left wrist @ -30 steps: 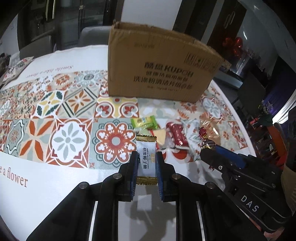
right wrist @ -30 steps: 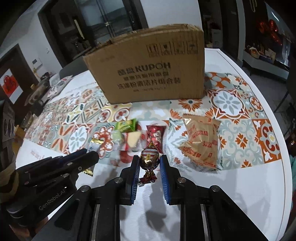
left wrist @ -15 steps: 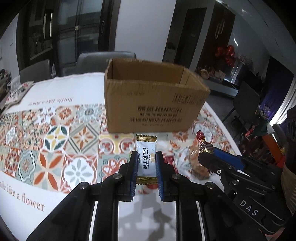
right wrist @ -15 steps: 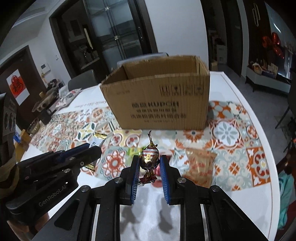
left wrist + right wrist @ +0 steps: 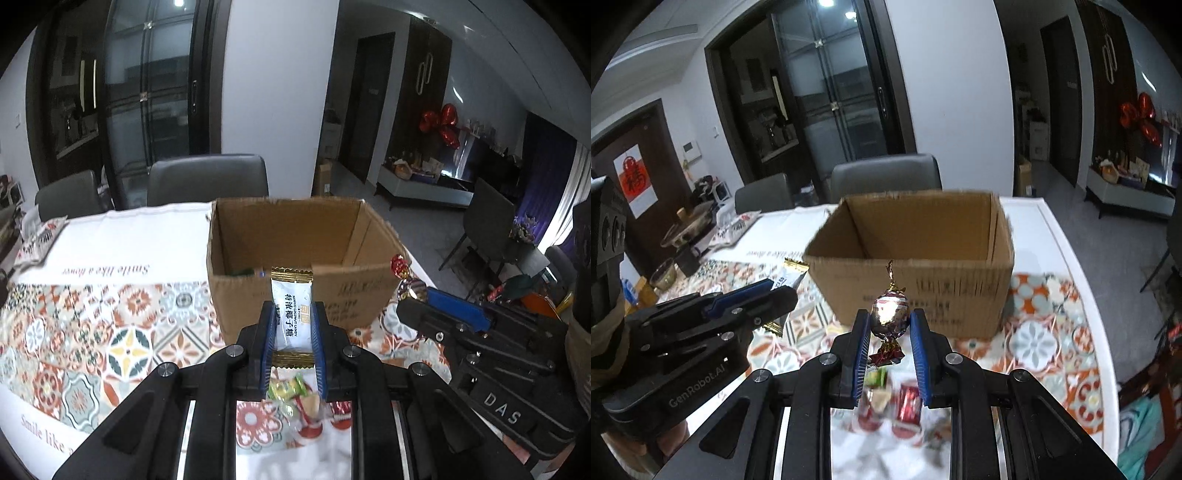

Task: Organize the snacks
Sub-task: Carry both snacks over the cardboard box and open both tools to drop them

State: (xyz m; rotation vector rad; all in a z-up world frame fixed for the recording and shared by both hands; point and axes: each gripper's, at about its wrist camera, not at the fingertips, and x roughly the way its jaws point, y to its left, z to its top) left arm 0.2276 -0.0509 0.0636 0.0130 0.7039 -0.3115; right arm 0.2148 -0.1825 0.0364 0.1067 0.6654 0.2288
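- The left gripper (image 5: 293, 325) squeezes a white candy packet (image 5: 291, 314) with gold ends. The packet is up in the air, in front of the near wall of the cardboard box (image 5: 295, 295).
- The right gripper (image 5: 889, 332) squeezes a shiny foil candy (image 5: 889, 314) with twisted ends. It is also up in the air, in front of the box.
- I think this is the carrying step: both snacks are lifted and headed for the open box.
- Next, each gripper needs to go forward over the box rim, then let go so the snack drops inside.
- More snacks (image 5: 295, 395) lie on the patterned tablecloth (image 5: 110, 332) below the grippers, so the job is not done.
- The left view shows something small and green inside the box; I cannot tell what it is.
- The right view does not show that spot, and its lower snacks look blurry.
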